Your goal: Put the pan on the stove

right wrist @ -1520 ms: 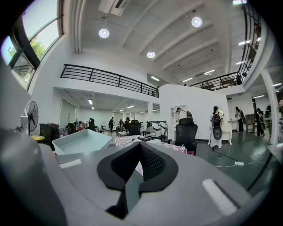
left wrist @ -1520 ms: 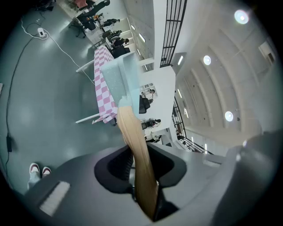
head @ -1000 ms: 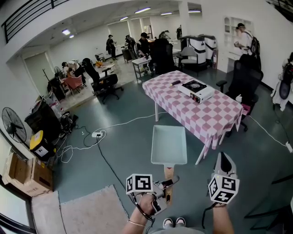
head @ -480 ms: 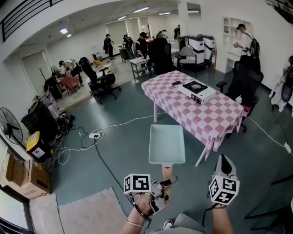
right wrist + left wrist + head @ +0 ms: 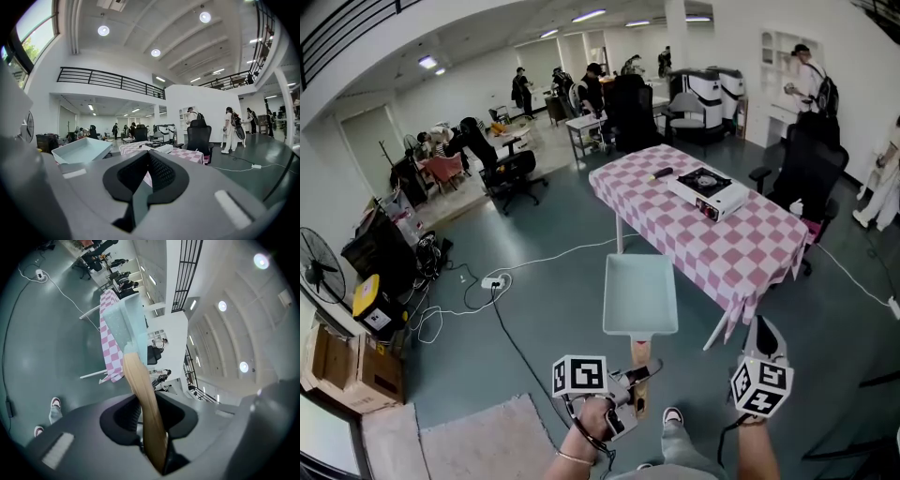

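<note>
Pan (image 5: 640, 295) gripped by left gripper (image 5: 642, 375) jaws, right gripper (image 5: 761, 330) jaws apparently closed; stove (image 5: 706, 186) on table (image 5: 675, 225) well ahead

Jaws together, pan (image 5: 82, 150) to their left

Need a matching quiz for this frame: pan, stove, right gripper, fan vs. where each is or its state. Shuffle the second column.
1. pan
2. stove
3. right gripper
4. fan

A. on the checked table
B. far left, by the wall
C. handle clamped in the left gripper's jaws
D. jaws together, nothing in them

Pairs: 1-C, 2-A, 3-D, 4-B
</note>
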Demonstrator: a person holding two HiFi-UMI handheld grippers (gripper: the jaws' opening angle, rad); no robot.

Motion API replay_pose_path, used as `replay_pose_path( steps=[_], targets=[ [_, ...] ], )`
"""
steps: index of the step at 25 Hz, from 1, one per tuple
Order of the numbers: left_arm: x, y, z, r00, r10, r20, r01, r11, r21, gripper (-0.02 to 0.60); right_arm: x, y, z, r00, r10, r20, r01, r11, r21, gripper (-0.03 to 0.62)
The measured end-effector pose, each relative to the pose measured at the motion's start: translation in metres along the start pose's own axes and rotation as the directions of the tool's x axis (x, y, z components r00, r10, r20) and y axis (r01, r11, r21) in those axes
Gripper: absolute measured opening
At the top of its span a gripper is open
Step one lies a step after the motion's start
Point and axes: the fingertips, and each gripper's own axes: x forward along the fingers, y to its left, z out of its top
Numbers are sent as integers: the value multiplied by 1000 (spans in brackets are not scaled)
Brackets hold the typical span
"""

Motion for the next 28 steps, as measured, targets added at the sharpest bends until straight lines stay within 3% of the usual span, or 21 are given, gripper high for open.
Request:
replay_pose_path(
  steps=[9,18,28],
  targets=[
    [64,7,69,1000,13,25,-12,999,-36,91,107,-20,25,999,35,-1,-35,999,-11,9],
    [126,5,141,998,11,64,-9,1000,-27,91,204,-44,40,998,60,-5,-60,998,-3,9],
    [171,7,194,996,13,84,-12,1000,-20,92,270,-64,37,998,66,-21,-66,998,21,9]
  ],
)
